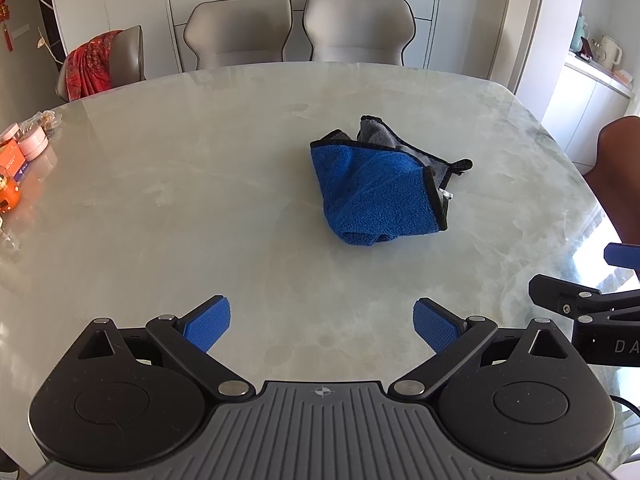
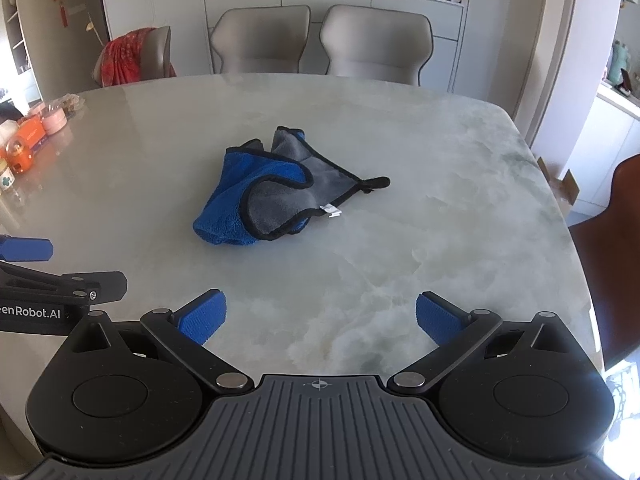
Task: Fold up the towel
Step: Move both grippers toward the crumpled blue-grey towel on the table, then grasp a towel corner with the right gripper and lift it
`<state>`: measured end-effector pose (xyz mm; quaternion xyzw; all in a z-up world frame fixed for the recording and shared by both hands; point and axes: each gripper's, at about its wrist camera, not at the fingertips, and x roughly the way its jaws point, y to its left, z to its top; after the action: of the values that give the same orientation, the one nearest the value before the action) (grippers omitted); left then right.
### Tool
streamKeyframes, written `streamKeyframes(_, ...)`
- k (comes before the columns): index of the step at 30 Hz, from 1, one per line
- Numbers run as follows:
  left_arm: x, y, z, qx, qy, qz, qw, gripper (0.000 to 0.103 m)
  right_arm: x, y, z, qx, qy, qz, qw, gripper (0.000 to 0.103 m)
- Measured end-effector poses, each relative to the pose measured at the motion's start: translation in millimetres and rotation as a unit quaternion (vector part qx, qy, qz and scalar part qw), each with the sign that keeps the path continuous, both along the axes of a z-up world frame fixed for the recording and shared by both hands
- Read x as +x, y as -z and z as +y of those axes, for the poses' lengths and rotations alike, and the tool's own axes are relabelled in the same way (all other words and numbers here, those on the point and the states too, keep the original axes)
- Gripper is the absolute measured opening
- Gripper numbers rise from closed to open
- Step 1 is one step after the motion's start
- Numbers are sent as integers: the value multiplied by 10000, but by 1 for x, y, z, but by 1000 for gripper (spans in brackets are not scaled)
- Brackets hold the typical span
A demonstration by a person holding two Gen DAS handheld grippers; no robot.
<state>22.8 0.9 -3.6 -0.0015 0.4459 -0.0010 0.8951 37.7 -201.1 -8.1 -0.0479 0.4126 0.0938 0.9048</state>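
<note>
A small towel (image 1: 376, 190), blue on one side and grey on the other with black trim, lies crumpled on the pale marble table (image 1: 180, 184). In the right wrist view the towel (image 2: 276, 192) shows its grey inner side, a white tag and a black loop at its right corner. My left gripper (image 1: 322, 326) hangs open over the near part of the table, well short of the towel and to its left. My right gripper (image 2: 320, 320) is open too, short of the towel and to its right. Neither holds anything.
Small jars and orange boxes (image 1: 20, 156) crowd the table's left edge. Two grey chairs (image 1: 300, 28) stand at the far side, another chair with a red cloth (image 1: 92, 64) at the far left, a brown chair (image 2: 608, 264) at the right.
</note>
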Motion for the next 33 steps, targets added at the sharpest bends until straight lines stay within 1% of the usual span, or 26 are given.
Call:
streamKeyframes(5,11,4,0,15,57,73,10000,100,12,5,-1,-27,31,114,9999,102)
streamKeyframes(8,17,6,1,14,119,118,9999,100,18,7,-4,50,42,129,9999,103)
streamKeyframes(11,24,8,4,13,189,141,9997,100,24,7,-11,329,26,65,9994,102)
streamKeyframes(15,37,8,7,-10,316,84,9995,100,40,4,-23,995,25,62,9950,102)
streamKeyframes(17,43,7,9,1,408,57,9992,100,48,3,-26,1223,26,65,9925,102)
streamKeyframes(18,46,8,9,31,464,47,9989,100,51,2,-27,1280,18,73,9918,102)
streamKeyframes(20,54,8,9,133,599,36,9981,100,63,2,-26,1356,-28,86,9907,98)
streamKeyframes(24,66,10,8,281,894,43,9956,100,78,5,-19,1375,-159,96,9903,96)
streamKeyframes(27,75,13,6,364,1132,54,9929,100,90,8,-11,1531,-299,160,9876,90)
streamKeyframes(29,80,15,6,396,1261,76,9912,100,98,9,-7,1674,-419,191,9848,81)
streamKeyframes(30,83,16,6,407,1323,82,9903,100,100,10,-5,1721,-468,206,9837,79)
streamKeyframes(32,87,17,6,408,1438,76,9887,100,106,12,0,1816,-555,259,9815,67)
streamKeyframes(33,89,18,7,401,1494,74,9879,100,109,13,2,1876,-602,289,9800,64)
